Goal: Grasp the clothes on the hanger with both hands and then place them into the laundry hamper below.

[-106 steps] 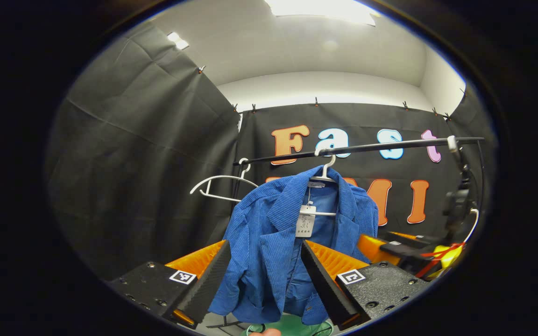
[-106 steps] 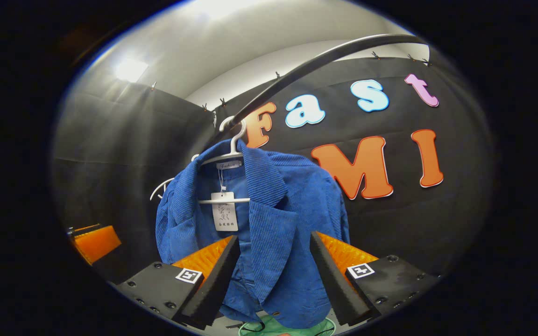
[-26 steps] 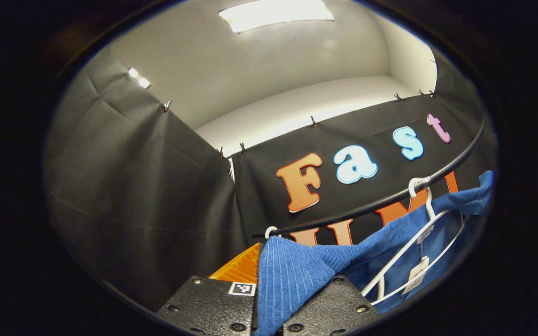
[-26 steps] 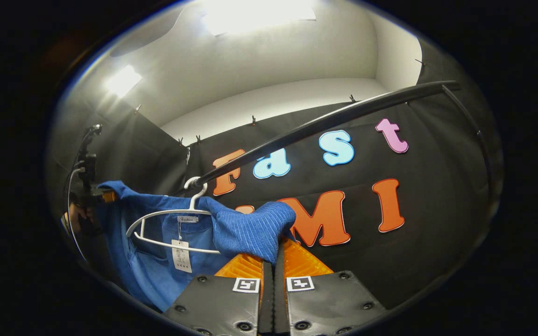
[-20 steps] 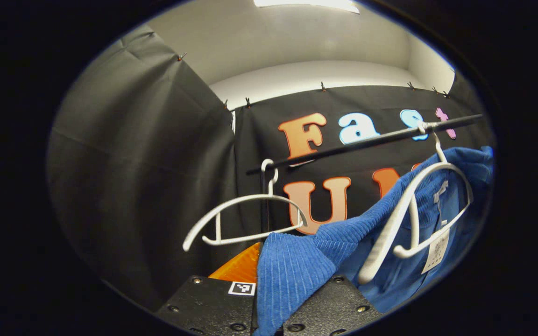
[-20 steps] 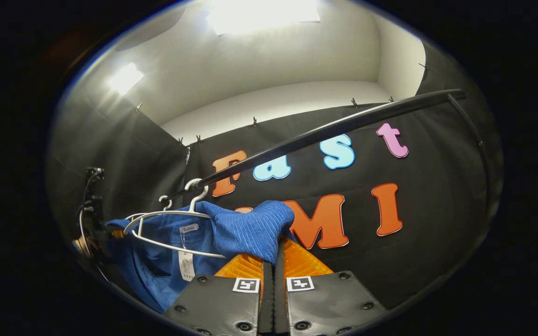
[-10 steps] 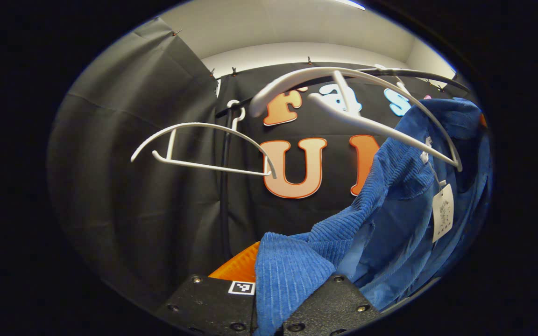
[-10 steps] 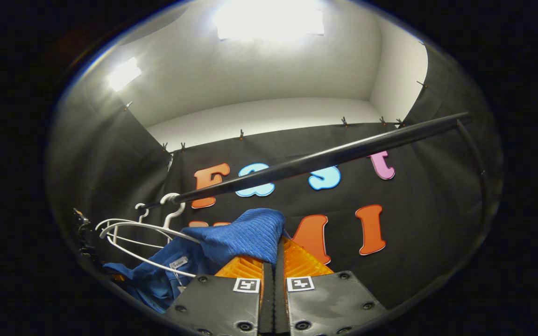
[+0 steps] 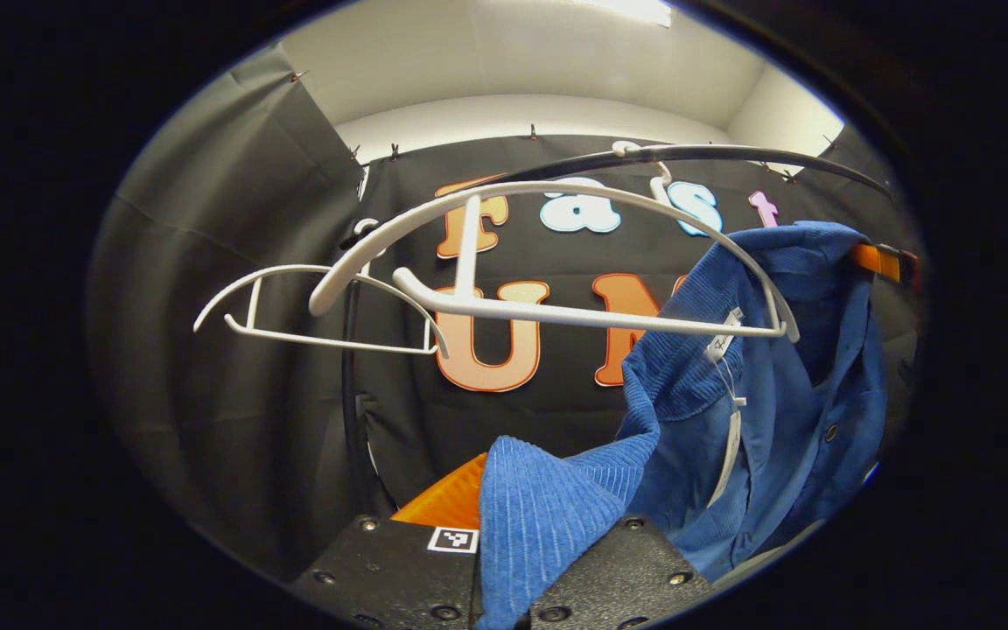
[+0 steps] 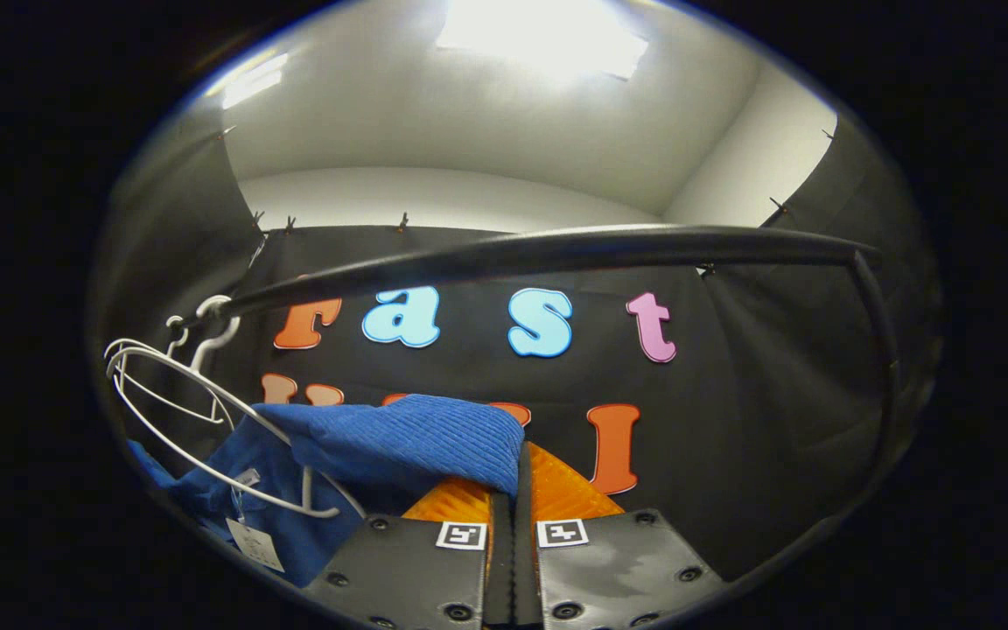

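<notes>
Here, in the left gripper view, the left gripper [image 9: 504, 560] is sitting at the bottom with its jaws closed tight on a fold of the blue jacket [image 9: 766, 411]. The cloth is bunching up between the fingers and stretching right, where the rest of the jacket is hanging open with a paper tag [image 9: 725, 455] dangling inside. A white hanger [image 9: 548, 311] is tilting across the middle, its right end touching the jacket's collar, and a second hanger [image 9: 311, 302] is hanging bare behind it; both are hooking onto the dark rail [image 9: 714, 157].

In the right gripper view, the right gripper [image 10: 513, 516] is pinching another fold of the jacket [image 10: 408, 442], jaws pressed together on it. The jacket is trailing down-left under the hangers [image 10: 206, 420], which are hooking the rail [image 10: 556, 249] at its left end.
</notes>
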The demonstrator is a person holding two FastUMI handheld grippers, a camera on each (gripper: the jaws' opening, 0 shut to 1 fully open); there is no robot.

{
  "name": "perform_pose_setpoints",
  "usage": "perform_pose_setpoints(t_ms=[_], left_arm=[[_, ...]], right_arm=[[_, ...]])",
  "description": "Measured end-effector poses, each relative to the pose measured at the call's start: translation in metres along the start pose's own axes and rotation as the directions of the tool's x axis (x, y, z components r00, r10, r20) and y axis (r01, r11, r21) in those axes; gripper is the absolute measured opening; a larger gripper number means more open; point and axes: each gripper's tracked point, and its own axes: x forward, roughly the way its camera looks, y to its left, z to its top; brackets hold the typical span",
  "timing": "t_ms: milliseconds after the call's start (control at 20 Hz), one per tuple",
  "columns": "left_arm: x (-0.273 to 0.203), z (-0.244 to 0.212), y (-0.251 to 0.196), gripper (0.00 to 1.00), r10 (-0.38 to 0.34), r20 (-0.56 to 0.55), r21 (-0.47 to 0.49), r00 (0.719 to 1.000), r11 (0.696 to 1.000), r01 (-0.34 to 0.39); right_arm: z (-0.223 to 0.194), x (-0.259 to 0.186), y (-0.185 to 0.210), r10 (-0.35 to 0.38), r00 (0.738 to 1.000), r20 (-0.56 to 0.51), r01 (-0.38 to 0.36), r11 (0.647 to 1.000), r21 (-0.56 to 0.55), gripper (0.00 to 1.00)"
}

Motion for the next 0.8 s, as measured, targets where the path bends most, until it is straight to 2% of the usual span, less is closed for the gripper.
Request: perform_pose_setpoints(t_ms=[350, 550, 800], left_arm=[[-0.004, -0.026, -0.021, 0.07, -0.044, -0.062, -0.004, 0.997, 0.999, 0.044], [-0.005, -0.043, -0.030, 0.07, -0.058, -0.098, -0.012, 0.994, 0.998, 0.057], [-0.014, -0.055, -0.038, 0.07, -0.068, -0.127, -0.044, 0.990, 0.997, 0.063]], right_arm=[[-0.076, 0.007, -0.031, -0.058, 0.985, -0.161, 0.052, 0.998, -0.041, 0.08], [-0.119, 0.004, -0.049, -0.102, 0.964, -0.245, 0.087, 0.994, -0.071, 0.08], [-0.138, -0.012, -0.043, -0.053, 0.954, -0.294, 0.042, 0.998, -0.042, 0.08]])
